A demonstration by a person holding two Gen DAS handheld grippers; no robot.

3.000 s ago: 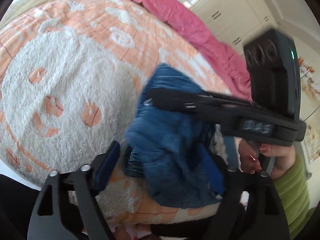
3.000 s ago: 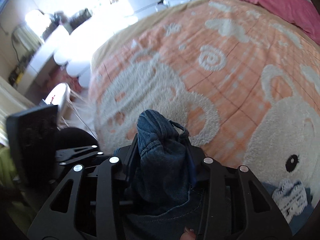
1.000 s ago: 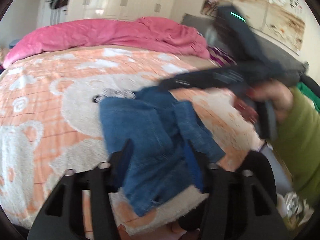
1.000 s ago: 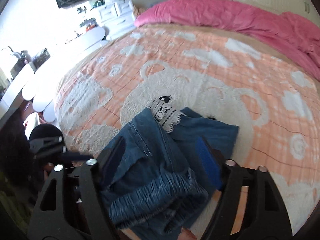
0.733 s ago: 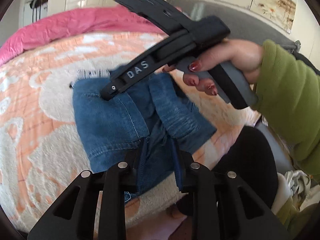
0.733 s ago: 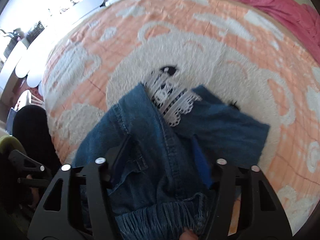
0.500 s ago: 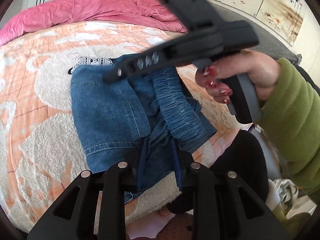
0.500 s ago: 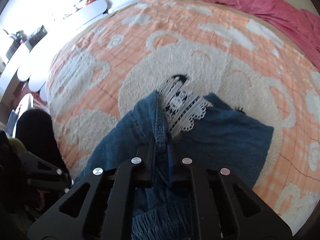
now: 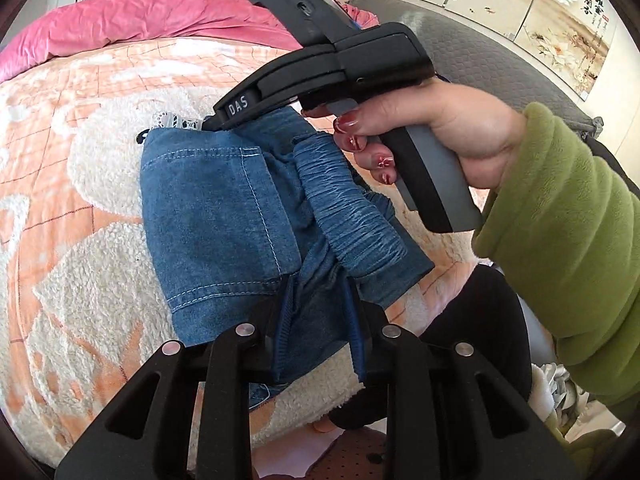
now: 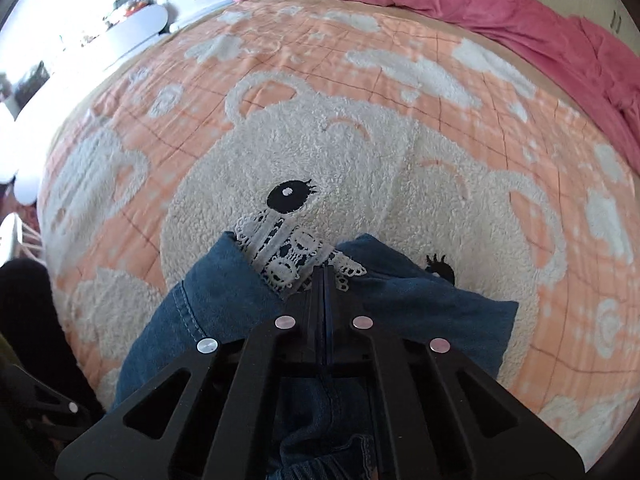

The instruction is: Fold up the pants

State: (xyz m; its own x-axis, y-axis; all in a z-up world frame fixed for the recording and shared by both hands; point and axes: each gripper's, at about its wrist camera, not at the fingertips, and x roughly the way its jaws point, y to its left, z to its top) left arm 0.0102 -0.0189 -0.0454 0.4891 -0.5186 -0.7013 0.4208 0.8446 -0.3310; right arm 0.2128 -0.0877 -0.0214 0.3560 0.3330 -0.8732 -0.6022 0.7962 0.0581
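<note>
The left claw (image 9: 320,316) is pinching the pants (image 9: 224,216) at the bed (image 10: 360,140) edge; the right claw (image 10: 323,280), pressed together, is pinning them, so pulling risks undoing the fold.

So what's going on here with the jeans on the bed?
A person is folding blue denim pants on a fuzzy peach bear blanket, holding a two-finger tool in each hand. The left tool grips the near edge of the pants. The right tool is shut, its tip at the far end by the lace trim.
</note>
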